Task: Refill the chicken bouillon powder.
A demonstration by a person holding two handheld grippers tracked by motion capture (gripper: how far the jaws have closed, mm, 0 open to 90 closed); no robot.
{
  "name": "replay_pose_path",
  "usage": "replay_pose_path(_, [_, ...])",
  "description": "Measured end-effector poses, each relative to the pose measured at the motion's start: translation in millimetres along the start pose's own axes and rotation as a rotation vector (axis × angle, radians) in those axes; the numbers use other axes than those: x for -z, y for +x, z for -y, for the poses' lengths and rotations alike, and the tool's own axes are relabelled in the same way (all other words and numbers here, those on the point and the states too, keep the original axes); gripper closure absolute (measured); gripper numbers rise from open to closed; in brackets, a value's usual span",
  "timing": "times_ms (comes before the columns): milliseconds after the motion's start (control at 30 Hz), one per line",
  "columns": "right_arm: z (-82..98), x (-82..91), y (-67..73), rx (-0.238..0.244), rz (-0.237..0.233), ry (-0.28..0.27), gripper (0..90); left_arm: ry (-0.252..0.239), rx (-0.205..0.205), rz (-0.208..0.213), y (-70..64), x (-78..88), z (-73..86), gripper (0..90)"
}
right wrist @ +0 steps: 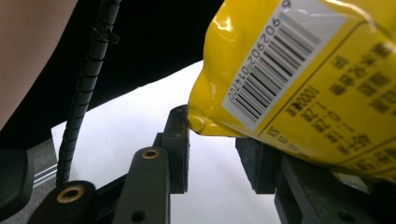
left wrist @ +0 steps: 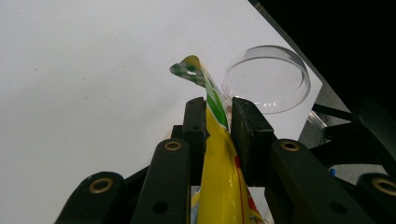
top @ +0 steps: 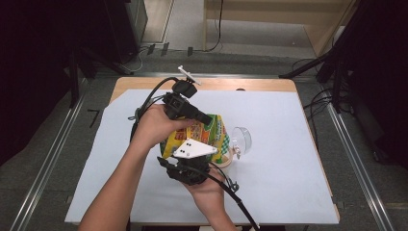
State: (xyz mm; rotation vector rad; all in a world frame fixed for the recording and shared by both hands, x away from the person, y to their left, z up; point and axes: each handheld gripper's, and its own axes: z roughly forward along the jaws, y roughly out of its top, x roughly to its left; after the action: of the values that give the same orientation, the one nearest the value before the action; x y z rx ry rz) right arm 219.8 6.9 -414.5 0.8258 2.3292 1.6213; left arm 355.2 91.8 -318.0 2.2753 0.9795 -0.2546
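Observation:
A yellow snack bag [top: 215, 135] with a green-check top hangs above the table between my two grippers. My left gripper [top: 208, 119] reaches in from the left and is shut on the bag's top edge [left wrist: 215, 100], which stands pinched between its jaws. My right gripper [top: 192, 153], with its grey plate on top, is just below the bag. In the right gripper view the jaws [right wrist: 212, 140] stand apart, and the bag's barcode corner [right wrist: 261, 84] rests against the left jaw and over the right one.
A clear round dish [top: 241, 139] lies on the white sheet [top: 284, 178] just right of the bag, also seen beyond my left jaws [left wrist: 266, 79]. A tan bowl rim [top: 226, 162] peeks out under the bag. Wooden table edge [top: 216, 83] runs along the back.

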Motion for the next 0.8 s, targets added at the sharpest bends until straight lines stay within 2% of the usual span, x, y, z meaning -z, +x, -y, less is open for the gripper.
replay_pose_path(133, [-1.7, -0.2, -0.1, 0.001, -0.001, 0.009, 66.5, 0.018, 0.016, -0.006, 1.7, -1.3, -2.2, 76.4])
replay_pose_path(367, [-4.6, -0.5, -1.4, -0.008, -0.003, 0.007, 66.8, 0.028, -0.003, -0.034, -3.8, -0.1, -5.8, 76.4])
replay_pose_path(467, [-5.2, -0.7, -2.7, -0.023, -0.01, 0.023, 66.9, 0.04, -0.011, -0.048, -4.9, -1.7, -6.9, 76.3])
replay_pose_path(800, [-6.6, 0.5, -3.1, -0.015, 0.001, 0.037, 68.3, 0.052, -0.007, -0.04, -3.7, -4.4, -9.7, 76.3])
